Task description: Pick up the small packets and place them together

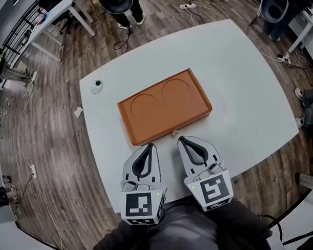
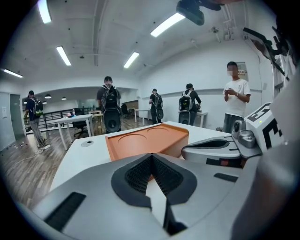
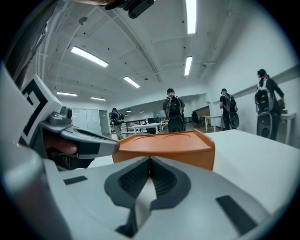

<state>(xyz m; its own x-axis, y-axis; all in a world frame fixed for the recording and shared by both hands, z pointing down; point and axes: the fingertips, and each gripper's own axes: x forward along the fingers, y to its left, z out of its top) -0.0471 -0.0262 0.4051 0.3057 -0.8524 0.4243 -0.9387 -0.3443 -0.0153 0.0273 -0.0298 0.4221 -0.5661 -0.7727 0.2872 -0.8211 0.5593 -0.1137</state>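
An orange tray (image 1: 165, 107) with two shallow round hollows lies in the middle of the white table (image 1: 240, 84). I see no packet that I can name. A tiny pale scrap (image 1: 173, 133) lies at the tray's near edge, too small to identify. My left gripper (image 1: 149, 146) and right gripper (image 1: 181, 139) hover side by side just short of that edge, both pointing at the tray. Both have their jaws shut with nothing between them. In the left gripper view the shut gripper (image 2: 151, 155) faces the tray (image 2: 145, 140). The right gripper view shows the same, with the gripper (image 3: 149, 159) before the tray (image 3: 164, 143).
A small round object (image 1: 97, 86) sits on the table near its far left edge. Several people with backpacks (image 2: 108, 101) stand beyond the table, and another person (image 2: 236, 93) stands at the right. Desks and wooden floor surround the table.
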